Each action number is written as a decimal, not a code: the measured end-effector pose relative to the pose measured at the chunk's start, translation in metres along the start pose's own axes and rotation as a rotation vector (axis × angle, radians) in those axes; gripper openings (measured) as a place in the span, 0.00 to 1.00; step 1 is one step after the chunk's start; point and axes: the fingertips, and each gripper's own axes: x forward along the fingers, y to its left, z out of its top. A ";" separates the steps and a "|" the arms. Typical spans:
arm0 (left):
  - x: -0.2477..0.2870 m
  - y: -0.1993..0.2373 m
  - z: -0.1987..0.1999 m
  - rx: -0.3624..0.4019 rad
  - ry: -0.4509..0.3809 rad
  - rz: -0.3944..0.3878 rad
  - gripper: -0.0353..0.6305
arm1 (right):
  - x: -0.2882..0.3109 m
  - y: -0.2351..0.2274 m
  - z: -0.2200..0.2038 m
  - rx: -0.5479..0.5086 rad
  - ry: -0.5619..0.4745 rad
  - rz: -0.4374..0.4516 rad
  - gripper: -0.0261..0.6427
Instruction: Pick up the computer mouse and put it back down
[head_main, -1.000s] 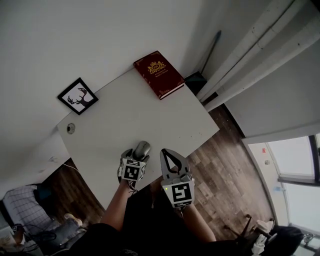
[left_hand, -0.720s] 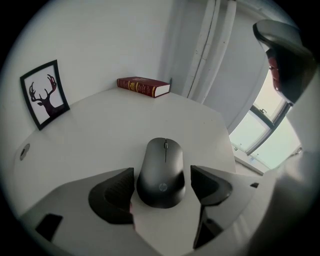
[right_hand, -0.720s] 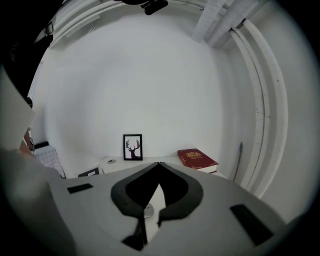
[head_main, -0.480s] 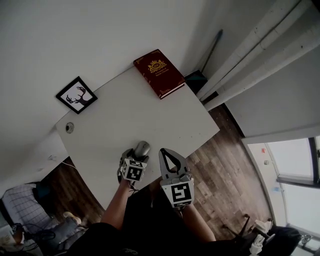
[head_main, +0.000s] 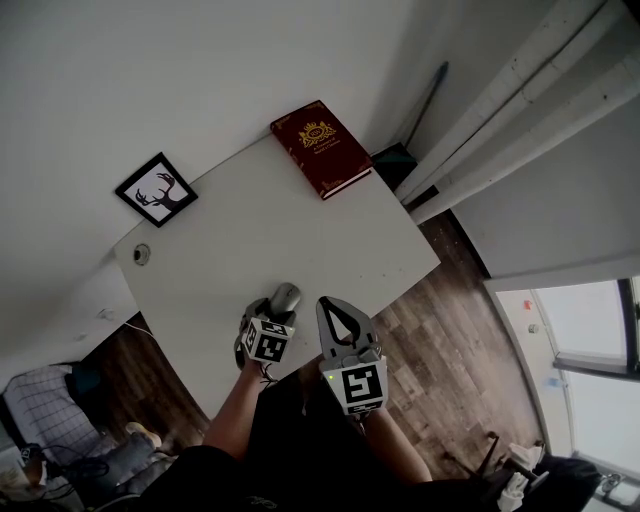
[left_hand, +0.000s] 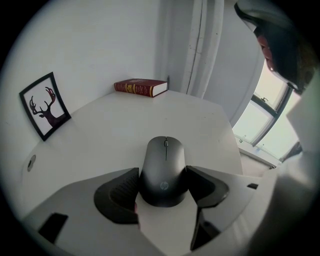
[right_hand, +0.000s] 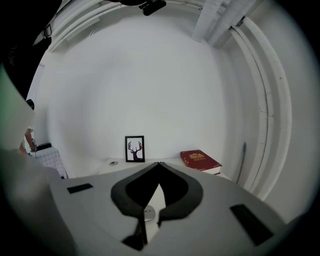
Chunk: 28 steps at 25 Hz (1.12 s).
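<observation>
A dark grey computer mouse (left_hand: 163, 170) rests on the white table (head_main: 300, 230) near its front edge, also visible in the head view (head_main: 287, 295). My left gripper (left_hand: 162, 174) points steeply down over it. Its jaws have just been closing, and both black pads now lie against the mouse's sides. In the head view the left gripper (head_main: 279, 305) covers the mouse's rear. Just to the right, my right gripper (head_main: 323, 302) hovers shut with nothing in it, tips meeting (right_hand: 159, 163). The mouse (right_hand: 148, 213) shows through the gap below those tips.
A red book (head_main: 320, 148) lies at the table's far right corner. A black-framed deer picture (head_main: 156, 191) leans on the wall at the far left, with a small round grommet (head_main: 141, 256) near it. Wood floor lies past the table's right and front edges.
Both grippers and the mouse stay where they were; only the head view has shifted slightly.
</observation>
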 end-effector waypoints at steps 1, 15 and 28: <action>0.000 0.000 0.000 -0.007 -0.003 -0.004 0.50 | 0.000 0.001 0.000 0.000 0.001 0.001 0.07; -0.016 0.000 0.011 -0.166 -0.124 -0.061 0.50 | 0.006 0.002 -0.019 0.003 0.021 0.025 0.07; -0.028 0.003 0.018 -0.346 -0.150 -0.172 0.50 | 0.013 0.002 -0.074 -0.091 0.159 0.013 0.07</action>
